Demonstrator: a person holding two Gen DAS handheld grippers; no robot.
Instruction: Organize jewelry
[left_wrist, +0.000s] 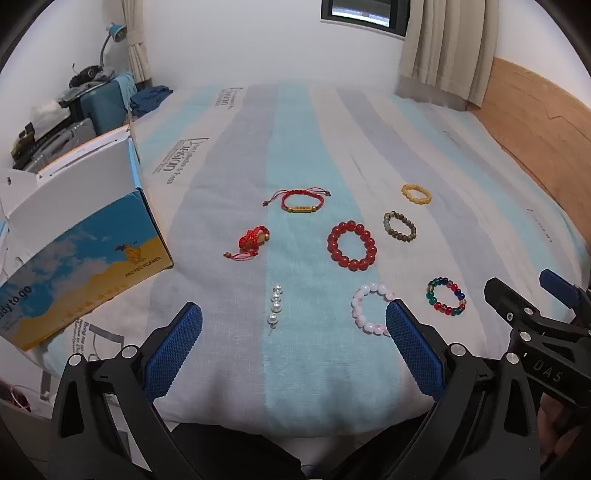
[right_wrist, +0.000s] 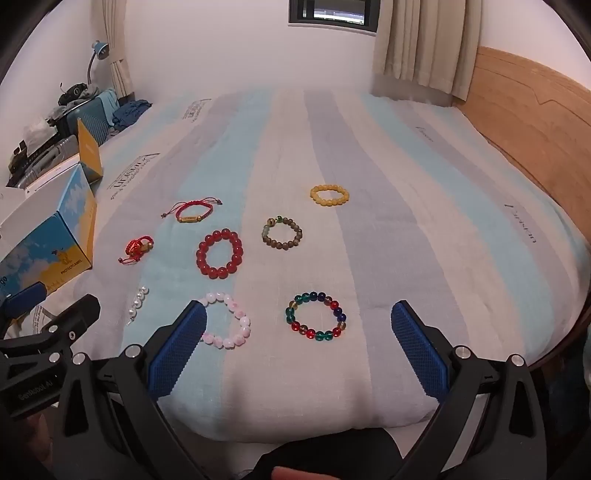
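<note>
Several bracelets lie on the striped bedspread: a red bead bracelet (left_wrist: 351, 245) (right_wrist: 219, 253), a pink one (left_wrist: 372, 308) (right_wrist: 227, 319), a multicolour one (left_wrist: 446, 301) (right_wrist: 316, 316), a brown one (left_wrist: 399, 226) (right_wrist: 282, 231), a yellow one (left_wrist: 416, 193) (right_wrist: 329, 194), a red cord bracelet with gold bar (left_wrist: 301, 201) (right_wrist: 192, 211), a bunched red cord one (left_wrist: 251, 242) (right_wrist: 137, 249) and a short pearl string (left_wrist: 275, 308) (right_wrist: 138, 300). My left gripper (left_wrist: 293, 317) is open above the near edge, over the pearls. My right gripper (right_wrist: 299, 317) is open, framing the multicolour bracelet.
An open blue-and-yellow cardboard box (left_wrist: 79, 258) (right_wrist: 51, 251) stands at the bed's left edge. Suitcases and clutter (left_wrist: 85, 107) sit beyond it. A wooden headboard (left_wrist: 535, 122) runs along the right side. The right gripper's body (left_wrist: 535, 332) shows at right in the left view.
</note>
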